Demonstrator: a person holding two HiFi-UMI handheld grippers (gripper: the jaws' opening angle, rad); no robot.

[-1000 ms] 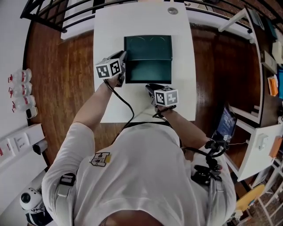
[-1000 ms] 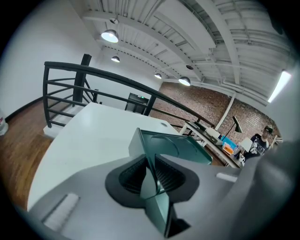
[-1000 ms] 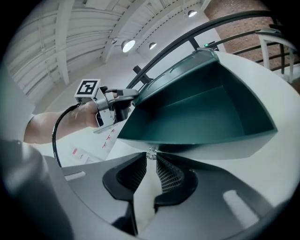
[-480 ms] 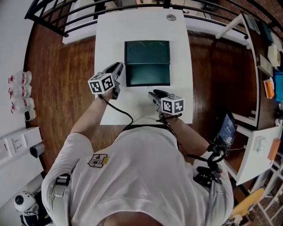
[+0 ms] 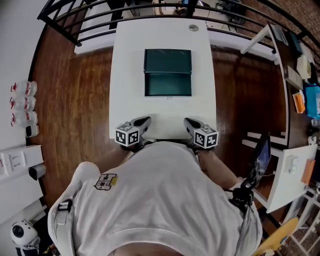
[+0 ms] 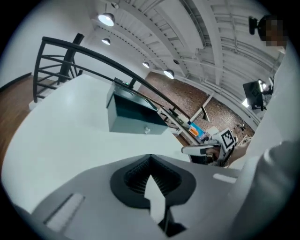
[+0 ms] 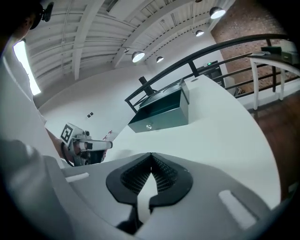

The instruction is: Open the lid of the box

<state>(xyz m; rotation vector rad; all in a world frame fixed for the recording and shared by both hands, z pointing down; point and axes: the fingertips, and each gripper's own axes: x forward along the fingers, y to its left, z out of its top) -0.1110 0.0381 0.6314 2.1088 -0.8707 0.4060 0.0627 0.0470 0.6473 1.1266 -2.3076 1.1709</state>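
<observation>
The dark green box stands in the middle of the white table, its lid raised at the far side. In the left gripper view the box is far ahead, and in the right gripper view the box shows a small metal catch on its front. My left gripper and right gripper sit at the table's near edge, well short of the box. The jaws of the left gripper and of the right gripper meet at the tips, with nothing between them.
A black railing runs behind the table. Brown wood floor lies on both sides. Several small bottles lie on the left. White desks and shelving stand on the right.
Both grippers have drawn back from beside the box to the table's near edge, close to the person's body. The box has stayed where it was, lid up.
</observation>
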